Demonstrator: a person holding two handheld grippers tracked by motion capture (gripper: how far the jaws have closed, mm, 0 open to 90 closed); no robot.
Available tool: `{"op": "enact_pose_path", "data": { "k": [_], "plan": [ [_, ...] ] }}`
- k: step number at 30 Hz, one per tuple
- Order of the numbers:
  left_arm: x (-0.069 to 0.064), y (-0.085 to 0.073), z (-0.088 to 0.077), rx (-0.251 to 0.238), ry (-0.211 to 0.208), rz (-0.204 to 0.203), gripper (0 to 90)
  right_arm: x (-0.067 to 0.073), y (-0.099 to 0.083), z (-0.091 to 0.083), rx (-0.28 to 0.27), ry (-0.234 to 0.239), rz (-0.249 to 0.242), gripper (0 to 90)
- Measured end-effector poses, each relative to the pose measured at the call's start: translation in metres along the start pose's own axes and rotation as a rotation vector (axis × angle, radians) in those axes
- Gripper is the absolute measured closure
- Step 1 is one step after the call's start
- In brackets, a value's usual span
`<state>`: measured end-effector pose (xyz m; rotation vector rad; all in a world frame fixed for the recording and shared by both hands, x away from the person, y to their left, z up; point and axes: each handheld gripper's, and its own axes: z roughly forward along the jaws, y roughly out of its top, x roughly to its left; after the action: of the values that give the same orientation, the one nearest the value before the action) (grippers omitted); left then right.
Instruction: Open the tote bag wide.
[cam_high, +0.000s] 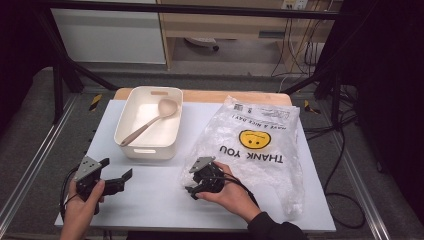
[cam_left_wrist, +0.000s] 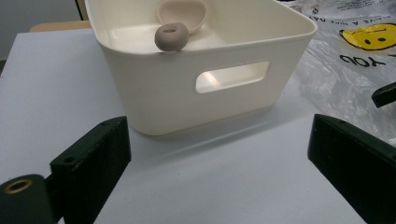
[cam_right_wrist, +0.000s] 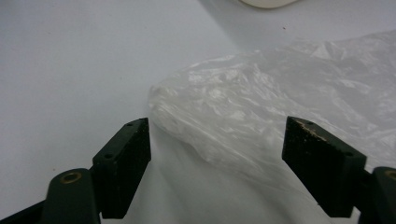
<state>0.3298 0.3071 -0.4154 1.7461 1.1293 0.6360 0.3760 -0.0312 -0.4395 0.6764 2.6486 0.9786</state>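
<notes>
The left gripper (cam_high: 119, 181) rests on the white table (cam_high: 150, 200) near its left front corner, jaws spread wide with nothing between them, facing the cream plastic bin (cam_high: 150, 147). In the bin a beige serving spoon (cam_high: 148, 122) lies aslant, its bowl toward the far right corner and its handle end propped on the near left rim.

To the right the clear plastic bag (cam_high: 260, 145) lies flat and crinkled, its long axis running from the far edge toward the person. Its yellow smiley face and "THANK YOU" print read upside down from here.

The right gripper (cam_high: 195, 185) sits at the bag's near left corner. Its jaws stand apart around the rumpled edge, apparently not yet pressing it.
</notes>
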Motion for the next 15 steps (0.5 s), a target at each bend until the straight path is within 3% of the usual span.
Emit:
{"op": "enact_pose_path", "data": {
  "k": [6, 10, 14, 15],
  "plan": [
    [0.0, 0.0, 0.0, -0.002, -0.002, -0.002, 5.6, 0.002, 0.003, 0.008, 0.004, 0.008, -0.02, 42.4],
    [0.0, 0.0, 0.0, -0.001, -0.004, 0.001, 5.6, 0.001, 0.003, 0.011, 0.008, 0.025, -0.007, 51.0],
    [-0.001, 0.0, 0.0, 0.001, -0.003, 0.002, 5.6, -0.003, 0.003, 0.012, 0.001, 0.048, 0.022, 68.3],
    [-0.001, 0.0, 0.0, 0.001, -0.003, 0.001, 5.6, -0.006, 0.003, 0.012, -0.01, 0.043, 0.035, 77.3]
  ]
}}
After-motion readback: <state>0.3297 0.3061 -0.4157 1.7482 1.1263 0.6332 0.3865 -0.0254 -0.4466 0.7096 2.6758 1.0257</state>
